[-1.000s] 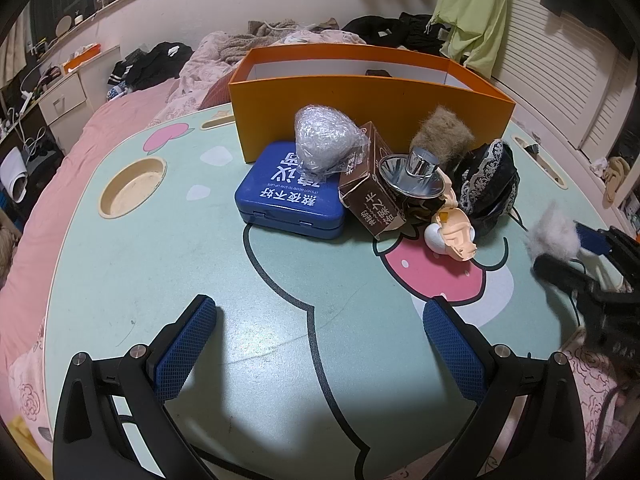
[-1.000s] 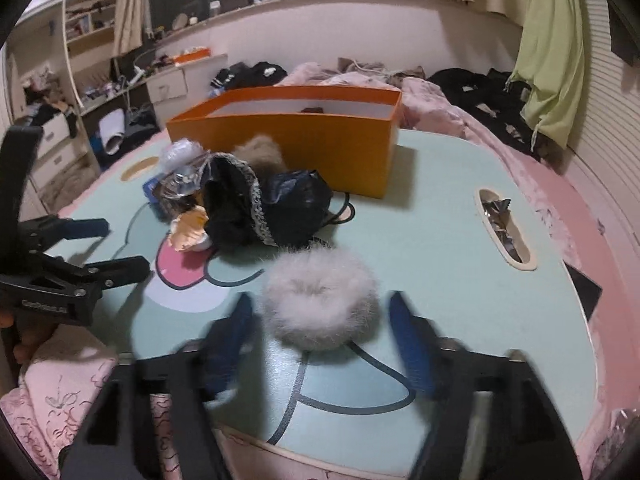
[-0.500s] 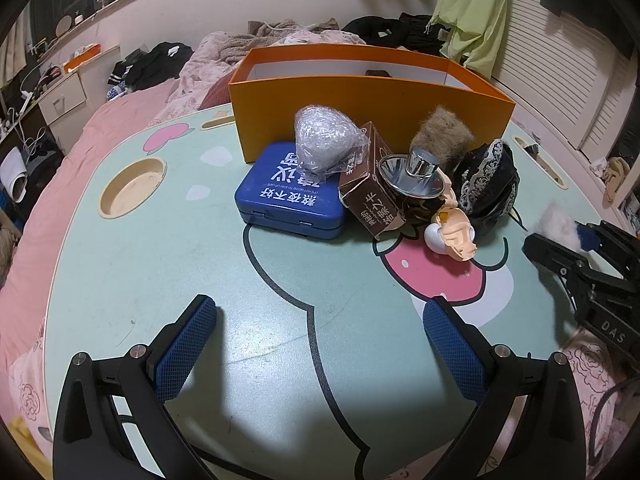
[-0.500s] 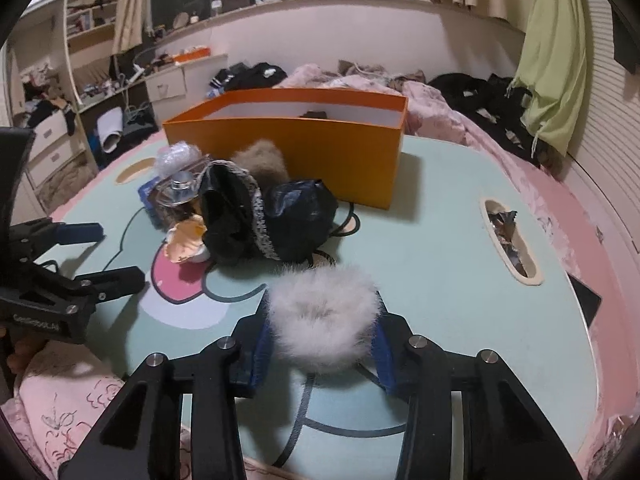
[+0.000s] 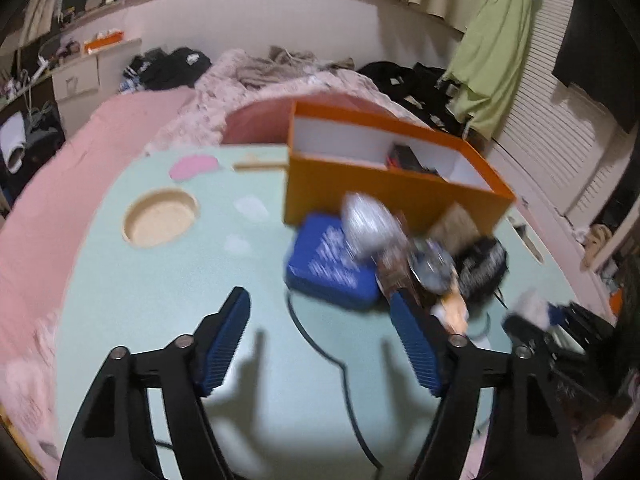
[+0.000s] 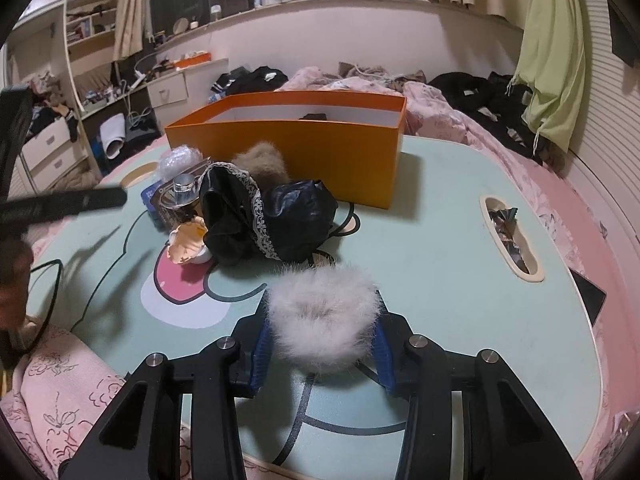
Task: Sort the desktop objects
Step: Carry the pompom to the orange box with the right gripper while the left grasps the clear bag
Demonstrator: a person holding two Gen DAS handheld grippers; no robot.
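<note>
My right gripper point(image 6: 322, 314) is shut on a white fluffy pom-pom point(image 6: 324, 312), which rests low over the mint-green table point(image 6: 432, 248). My left gripper point(image 5: 318, 304) hovers above the table with its jaws closing and nothing between them; the left wrist view is motion-blurred. Just beyond its fingertips lies a blue case point(image 5: 328, 264) with a silvery wrapped ball point(image 5: 368, 224) on top. The pile also holds a black lace-trimmed cloth point(image 6: 248, 216), a brown fluffy ball point(image 6: 260, 160), a metal cup point(image 6: 182, 192) and a shell-shaped toy point(image 6: 188, 244). An orange box point(image 6: 288, 148) stands open behind the pile.
A round recess point(image 5: 160, 218) is sunk into the table at the left, and an oval slot point(image 6: 510, 240) with wrappers at the right. Pink bedding point(image 5: 36, 216) surrounds the table. Drawers and cluttered shelves point(image 6: 52, 148) stand at the far left.
The right gripper's jaws closed onto the white pom-pom and have stayed put. The left gripper has lifted and tilted, and its jaws have narrowed.
</note>
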